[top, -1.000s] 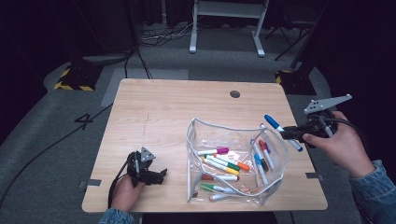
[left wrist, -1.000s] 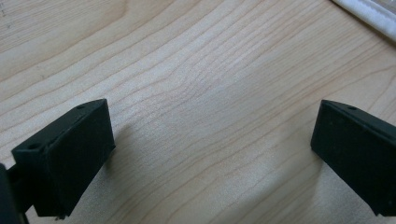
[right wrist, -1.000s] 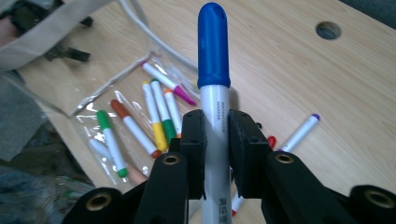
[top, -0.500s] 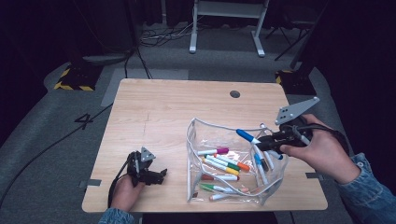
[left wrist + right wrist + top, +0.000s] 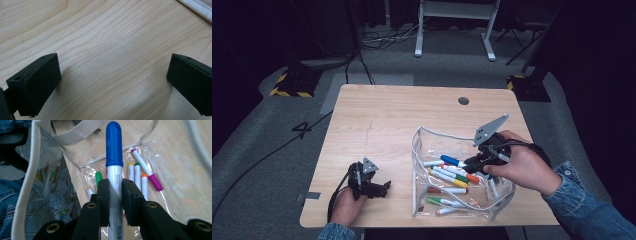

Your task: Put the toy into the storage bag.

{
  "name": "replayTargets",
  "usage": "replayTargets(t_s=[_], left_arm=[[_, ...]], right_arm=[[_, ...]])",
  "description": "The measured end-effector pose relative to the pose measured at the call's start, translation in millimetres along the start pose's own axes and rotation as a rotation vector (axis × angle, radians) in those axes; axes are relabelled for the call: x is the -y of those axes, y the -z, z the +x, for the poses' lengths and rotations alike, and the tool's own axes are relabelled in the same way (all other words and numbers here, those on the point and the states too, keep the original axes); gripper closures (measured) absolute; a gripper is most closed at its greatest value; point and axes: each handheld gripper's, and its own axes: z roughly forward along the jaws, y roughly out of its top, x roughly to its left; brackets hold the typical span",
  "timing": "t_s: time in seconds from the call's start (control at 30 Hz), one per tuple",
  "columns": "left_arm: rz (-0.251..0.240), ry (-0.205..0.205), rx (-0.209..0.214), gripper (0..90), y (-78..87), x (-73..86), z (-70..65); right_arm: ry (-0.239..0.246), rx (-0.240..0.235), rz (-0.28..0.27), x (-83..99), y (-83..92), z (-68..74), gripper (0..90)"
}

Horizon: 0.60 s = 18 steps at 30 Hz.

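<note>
Pale wooden table (image 5: 382,125) with a dark round hole (image 5: 463,100) near its far edge. Beyond, grey carpet, black cables (image 5: 384,40), white metal stand legs (image 5: 452,30); yellow-black striped block (image 5: 292,82) far left.

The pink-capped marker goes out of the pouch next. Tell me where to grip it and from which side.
Grip the pink-capped marker on its white barrel, mid-length, above the cap. It lies flat on the floor of the clear pouch with free space alongside, so come straight down through the open top, tongs closing across the barrel. The right gripper must first release its blue-capped marker.
</note>
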Motion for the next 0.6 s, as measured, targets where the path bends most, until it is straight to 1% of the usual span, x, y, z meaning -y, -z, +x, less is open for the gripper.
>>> replayTargets(t_s=[0.03, 0.07, 0.1, 0.17, 0.2, 0.43, 0.5, 0.53, 0.57, 0.6], left_arm=[[0.000, -0.001, 0.001, 0.0, 0.1, 0.1, 0.0], [-0.004, -0.008, -0.007, 0.0, 0.1, -0.1, 0.5], [-0.001, -0.003, -0.001, 0.0, 0.1, 0.0, 0.1], [-0.004, -0.007, -0.006, 0.0, 0.1, -0.1, 0.5], [0.000, 0.000, 0.002, 0.0, 0.0, 0.1, -0.1], [0.000, -0.001, 0.002, 0.0, 0.0, 0.1, 0.0], [0.000, -0.001, 0.002, 0.0, 0.0, 0.1, 0.0], [-0.004, -0.008, -0.007, 0.0, 0.1, -0.2, 0.5], [0.000, 0.000, 0.002, 0.0, 0.0, 0.1, -0.1], [0.000, -0.001, 0.002, 0.0, 0.0, 0.1, 0.0]], right_arm=[[0.002, -0.008, 0.011, -0.8, -4.9, 0.5, 77.0], [0.006, -0.014, 0.029, -1.6, -11.1, 1.0, 77.1], [0.011, -0.017, 0.039, -1.9, -14.8, 1.2, 77.0], [0.014, -0.029, 0.061, -2.4, -23.7, 1.6, 77.0], [0.017, -0.033, 0.072, -2.5, -27.5, 1.6, 77.0], [0.028, -0.056, 0.134, -2.4, -51.1, 0.6, 77.0], [0.027, -0.063, 0.161, -2.4, -58.6, 1.1, 77.1], [0.032, -0.069, 0.173, -2.2, -62.3, 1.1, 77.0], [0.033, -0.074, 0.181, -1.9, -65.2, 1.2, 77.1], [0.035, -0.077, 0.192, -1.5, -69.1, 1.4, 77.0]])
